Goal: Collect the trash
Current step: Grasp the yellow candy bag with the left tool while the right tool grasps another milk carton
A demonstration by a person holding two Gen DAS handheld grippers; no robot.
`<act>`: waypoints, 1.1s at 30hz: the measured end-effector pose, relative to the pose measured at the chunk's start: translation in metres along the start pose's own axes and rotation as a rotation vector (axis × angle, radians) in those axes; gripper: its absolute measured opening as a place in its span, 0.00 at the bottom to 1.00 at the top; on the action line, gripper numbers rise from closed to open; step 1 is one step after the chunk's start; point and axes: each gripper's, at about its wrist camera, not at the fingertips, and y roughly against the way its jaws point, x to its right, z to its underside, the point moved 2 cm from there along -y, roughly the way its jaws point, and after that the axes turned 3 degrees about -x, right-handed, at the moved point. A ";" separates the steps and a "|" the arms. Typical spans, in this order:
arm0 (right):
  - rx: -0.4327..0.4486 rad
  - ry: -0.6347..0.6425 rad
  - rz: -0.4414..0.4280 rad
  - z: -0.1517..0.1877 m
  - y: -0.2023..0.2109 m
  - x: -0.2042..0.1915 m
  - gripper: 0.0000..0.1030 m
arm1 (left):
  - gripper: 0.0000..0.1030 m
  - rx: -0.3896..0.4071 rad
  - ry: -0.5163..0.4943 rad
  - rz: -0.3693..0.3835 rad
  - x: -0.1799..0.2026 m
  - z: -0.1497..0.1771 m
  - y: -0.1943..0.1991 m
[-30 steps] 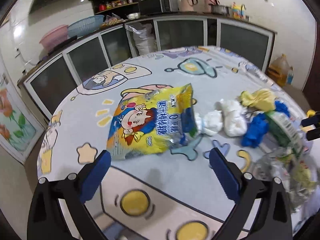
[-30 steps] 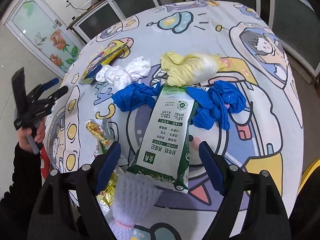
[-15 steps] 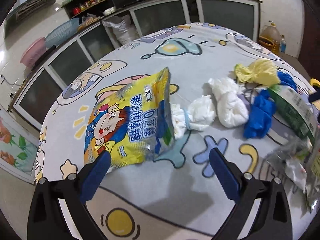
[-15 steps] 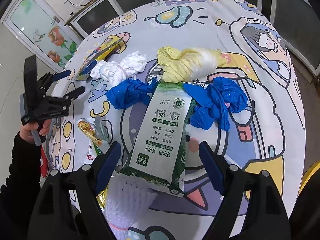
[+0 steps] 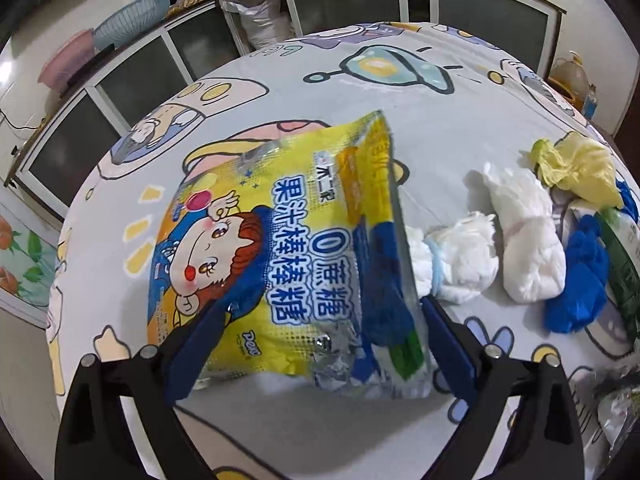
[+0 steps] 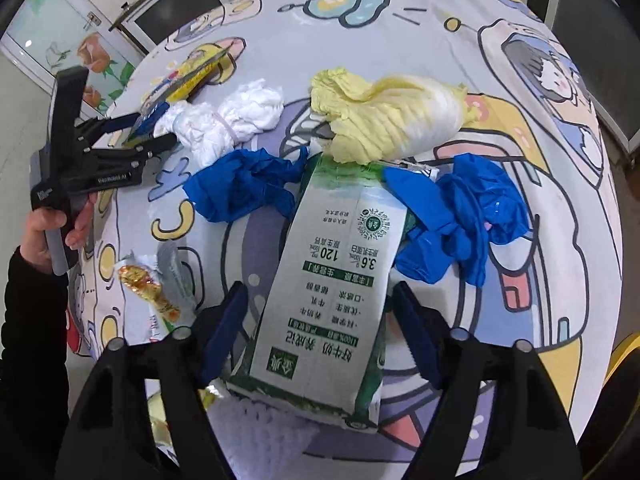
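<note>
Both grippers settle over pieces of trash on the cartoon-print desk (image 5: 460, 128).

The left gripper (image 5: 316, 344) has its jaws apart around the near edge of the yellow candy bag (image 5: 280, 248), which lies centre frame in the left wrist view; the pads look just beside it, not yet pressing. The right gripper (image 6: 318, 328) straddles the green-and-white milk carton (image 6: 332, 276) lying flat at lower centre of the right wrist view, its jaws closing but a gap shows on each side. To grip well, I judge each should sink until the pads pass the item's edges, then squeeze: the crinkly bag may slide, and the carton may crush or drag the blue gloves (image 6: 460, 216) beside it.
</note>
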 end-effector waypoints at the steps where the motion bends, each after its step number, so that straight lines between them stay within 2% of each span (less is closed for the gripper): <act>1: -0.008 -0.002 0.006 -0.001 -0.003 0.000 0.63 | 0.85 0.003 -0.004 0.001 0.000 -0.001 0.000; 3: -0.018 -0.011 0.006 -0.002 -0.007 0.003 0.60 | 0.75 0.018 -0.003 0.019 0.000 -0.002 0.002; 5: -0.017 -0.021 0.002 -0.002 -0.008 0.004 0.58 | 0.47 0.030 0.000 0.039 0.001 -0.002 0.007; 7: -0.010 -0.026 -0.002 -0.002 -0.006 0.005 0.58 | 0.29 0.028 -0.020 0.052 0.004 0.000 0.012; 8: -0.009 -0.027 -0.004 -0.002 -0.005 0.005 0.57 | 0.21 0.038 -0.030 0.046 0.006 0.002 0.016; 11: 0.012 -0.032 -0.008 0.000 0.001 0.007 0.57 | 0.12 0.069 -0.028 0.059 0.005 0.008 0.031; 19: 0.026 -0.025 -0.031 0.011 0.013 0.002 0.57 | 0.10 0.119 0.046 0.128 -0.011 0.026 0.075; 21: 0.029 -0.032 -0.039 0.013 0.015 0.003 0.57 | 0.10 0.091 0.053 0.128 -0.009 0.033 0.078; 23: 0.027 -0.040 -0.046 0.014 0.014 0.003 0.57 | 0.10 0.057 0.023 0.082 0.000 0.042 0.077; 27: 0.021 -0.036 -0.047 0.017 0.014 0.003 0.57 | 0.12 -0.002 -0.032 0.049 0.009 0.056 0.066; 30: 0.016 -0.042 -0.053 0.016 0.012 0.004 0.57 | 0.22 -0.013 -0.019 0.053 0.004 0.060 0.062; 32: 0.017 -0.042 -0.054 0.017 0.013 0.004 0.57 | 0.46 -0.005 -0.025 0.054 0.001 0.062 0.064; 33: 0.017 -0.041 -0.054 0.017 0.013 0.004 0.57 | 0.50 0.001 -0.039 0.048 -0.001 0.063 0.067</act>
